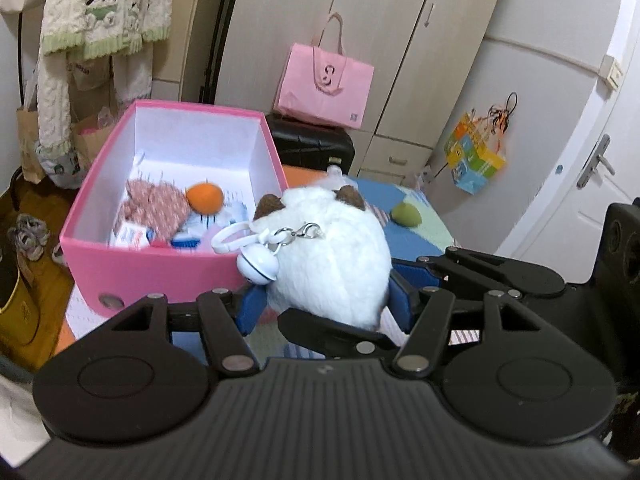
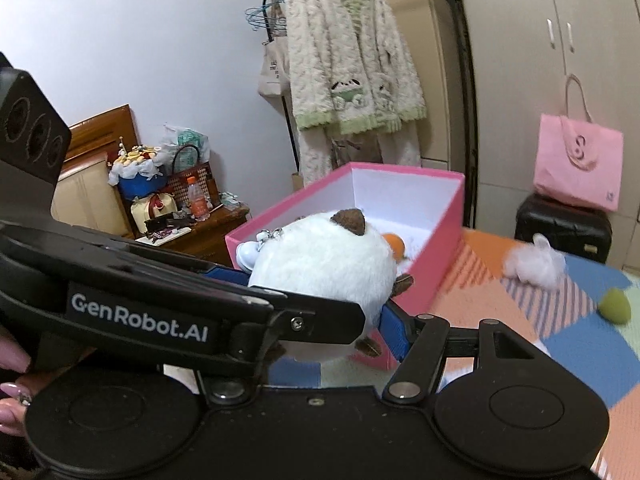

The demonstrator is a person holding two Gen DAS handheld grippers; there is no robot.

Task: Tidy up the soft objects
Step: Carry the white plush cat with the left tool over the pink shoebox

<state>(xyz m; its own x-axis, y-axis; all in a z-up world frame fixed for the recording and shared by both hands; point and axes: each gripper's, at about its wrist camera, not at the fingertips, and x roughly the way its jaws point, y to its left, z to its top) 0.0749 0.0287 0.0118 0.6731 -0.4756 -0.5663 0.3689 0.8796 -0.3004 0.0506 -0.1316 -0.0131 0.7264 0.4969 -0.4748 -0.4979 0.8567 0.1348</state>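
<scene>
Both claws are gripping the same white plush toy at once, the left gripper squeezing its blue pads into the flanks and the right gripper pinching it from the other side, probably because the round, slippery fur body is too bulky for one pair of pads to carry safely. The toy is hanging in the air just in front of the near long wall of the pink box, its brown ears pointing toward the box and its white bell dangling on a clip over the rim. The box is sitting open on the patchwork bedspread, with an orange ball and a pinkish knitted piece already lying near its near end, while the far half of its floor is showing bare white, leaving room for the plush. A green soft ball and a white fluffy toy are waiting on the bedspread toward its far edge, well apart from the box, so that side is staying free for the next reach.
</scene>
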